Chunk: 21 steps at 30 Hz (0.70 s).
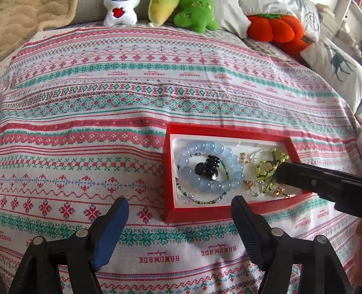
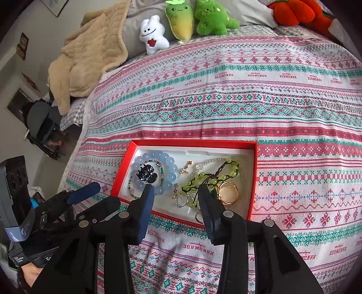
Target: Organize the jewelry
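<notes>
A red box [image 1: 222,131] with a white lining lies on the bed; it also shows in the right wrist view [image 2: 253,181]. In it lie a pale blue bead bracelet [image 1: 191,181], a black hair claw [image 1: 209,167], a thin beaded strand [image 1: 203,201], a green bead bracelet [image 2: 230,168], gold rings [image 2: 228,192] and small earrings [image 2: 185,168]. My left gripper [image 1: 179,203] is open and empty just before the box's near left corner. My right gripper [image 2: 176,192] is open over the box's near edge, above the small pieces, holding nothing; it also enters the left wrist view [image 1: 294,173].
The patterned bedspread [image 1: 113,101] covers the bed. Plush toys line the far edge: white [image 2: 152,35], yellow-green [image 2: 181,19], green [image 2: 212,19] and an orange pumpkin [image 1: 276,28]. A beige blanket [image 2: 86,58] lies far left, and the bed edge drops off on the left.
</notes>
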### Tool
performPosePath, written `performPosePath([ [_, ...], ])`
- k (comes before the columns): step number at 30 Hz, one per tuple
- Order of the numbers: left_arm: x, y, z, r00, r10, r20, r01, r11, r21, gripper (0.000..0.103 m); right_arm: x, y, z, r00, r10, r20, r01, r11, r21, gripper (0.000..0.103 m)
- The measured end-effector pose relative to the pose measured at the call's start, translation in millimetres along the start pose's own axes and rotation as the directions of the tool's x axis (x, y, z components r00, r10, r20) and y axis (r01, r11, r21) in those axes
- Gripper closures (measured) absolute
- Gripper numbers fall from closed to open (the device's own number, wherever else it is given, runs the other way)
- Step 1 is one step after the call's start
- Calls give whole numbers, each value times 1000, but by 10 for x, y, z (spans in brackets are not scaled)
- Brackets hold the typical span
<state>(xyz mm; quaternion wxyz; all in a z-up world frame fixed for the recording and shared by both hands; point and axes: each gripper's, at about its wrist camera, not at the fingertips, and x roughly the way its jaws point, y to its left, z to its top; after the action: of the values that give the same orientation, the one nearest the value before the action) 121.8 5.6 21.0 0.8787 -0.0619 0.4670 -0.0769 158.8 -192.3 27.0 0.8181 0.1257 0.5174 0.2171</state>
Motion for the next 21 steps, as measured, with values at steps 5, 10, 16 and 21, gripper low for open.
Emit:
performPosePath([
  [5, -49, -41, -82, 998, 63, 10, -63, 998, 6, 12, -203, -17, -88, 997, -68, 22, 68, 998, -8, 50],
  [10, -99, -69, -206, 991, 127, -32, -127, 992, -6, 3, -350, -18, -262, 991, -136, 16, 136, 990, -29, 36],
  [16, -222, -158, -386, 978, 205, -31, -205, 979, 23, 1, -525, -11, -500, 975, -223, 21, 224, 974, -30, 9],
  [21, -302, -187, -524, 981, 184, -57, -183, 983, 8, 1, -571, 9, -732, 936, -351, -11, 350, 935, -53, 0],
])
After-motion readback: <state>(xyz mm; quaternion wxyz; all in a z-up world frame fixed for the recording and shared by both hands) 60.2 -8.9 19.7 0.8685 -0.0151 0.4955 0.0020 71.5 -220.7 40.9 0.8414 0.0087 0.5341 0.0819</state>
